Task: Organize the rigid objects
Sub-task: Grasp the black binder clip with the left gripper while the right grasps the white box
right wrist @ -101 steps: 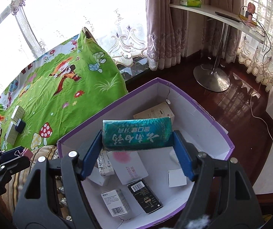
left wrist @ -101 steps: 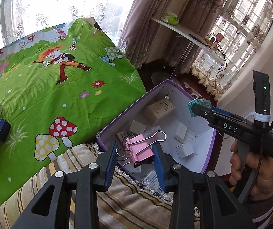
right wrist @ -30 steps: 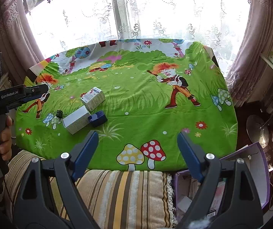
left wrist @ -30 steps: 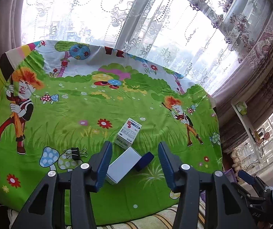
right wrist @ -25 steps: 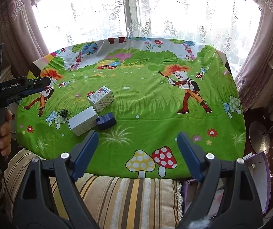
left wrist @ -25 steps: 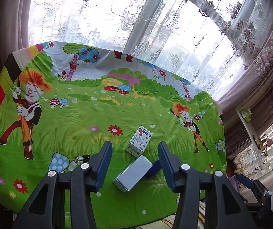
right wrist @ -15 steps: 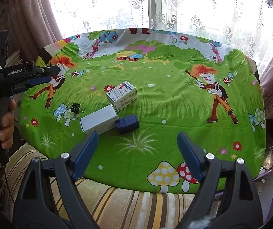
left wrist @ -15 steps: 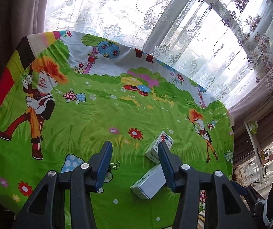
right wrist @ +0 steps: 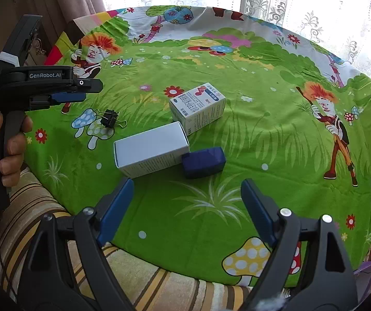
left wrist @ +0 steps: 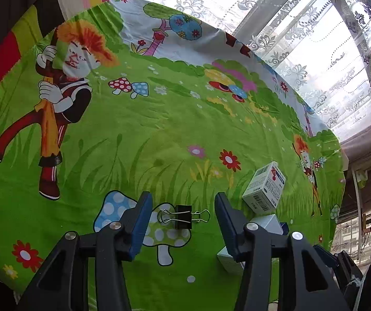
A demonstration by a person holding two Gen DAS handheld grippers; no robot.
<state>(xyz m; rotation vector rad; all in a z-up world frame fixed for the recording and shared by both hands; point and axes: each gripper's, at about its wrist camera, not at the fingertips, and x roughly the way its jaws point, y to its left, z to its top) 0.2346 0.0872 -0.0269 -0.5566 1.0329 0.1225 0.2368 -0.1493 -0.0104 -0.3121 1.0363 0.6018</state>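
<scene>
Left wrist view: the left gripper (left wrist: 182,213), emptied of the pink clip, is now being lined up, jaws spread, around the black binder clip (left wrist: 183,216) near the cloth's (left wrist: 138,129) front-left edge. The right gripper (right wrist: 186,202), likewise emptied and spread, is being held short of the blue box (right wrist: 203,162); pickup is judged imminent.

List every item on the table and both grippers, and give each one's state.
left gripper: open, empty, lined up on the clip
right gripper: open, empty, above the cloth
black binder clip: lying on the cloth, handles splayed
printed box: closed, on its side
plain white box: closed, lying flat
dark blue block: lying against the white box
</scene>
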